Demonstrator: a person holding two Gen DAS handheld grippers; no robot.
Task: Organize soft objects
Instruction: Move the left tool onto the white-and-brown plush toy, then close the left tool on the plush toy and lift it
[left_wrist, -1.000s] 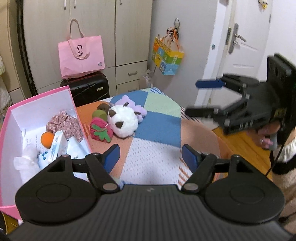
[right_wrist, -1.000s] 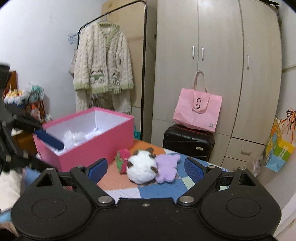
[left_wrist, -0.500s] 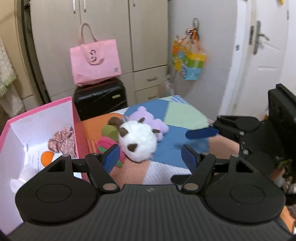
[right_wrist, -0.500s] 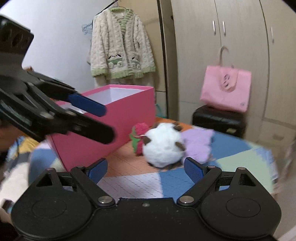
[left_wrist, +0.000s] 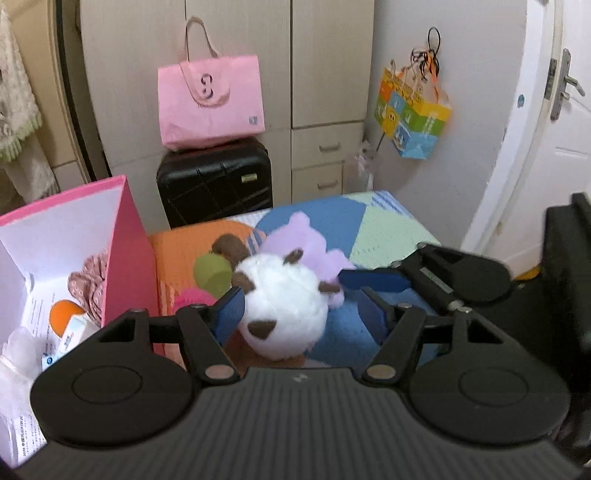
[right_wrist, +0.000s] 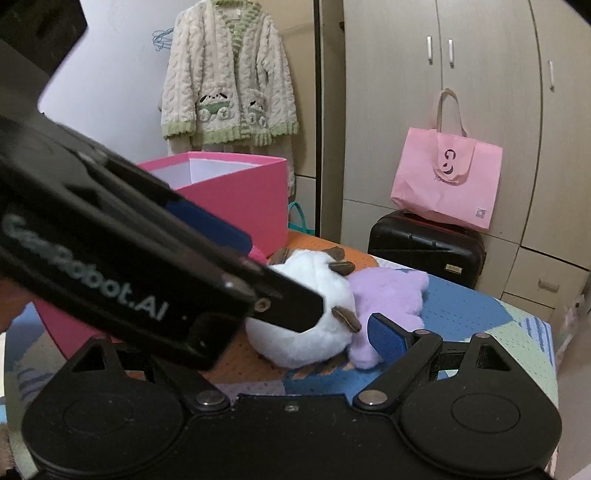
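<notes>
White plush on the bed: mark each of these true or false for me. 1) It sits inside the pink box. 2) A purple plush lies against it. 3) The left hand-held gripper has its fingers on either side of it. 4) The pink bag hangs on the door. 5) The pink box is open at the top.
1) False: the white plush lies on the blanket, beside the pink box.
2) True: the purple plush touches it.
3) True: the left hand-held gripper straddles it. Its jaws have just been closing, but a pad-to-plush press is not clear.
4) False: the pink bag stands on the black suitcase.
5) True.
</notes>
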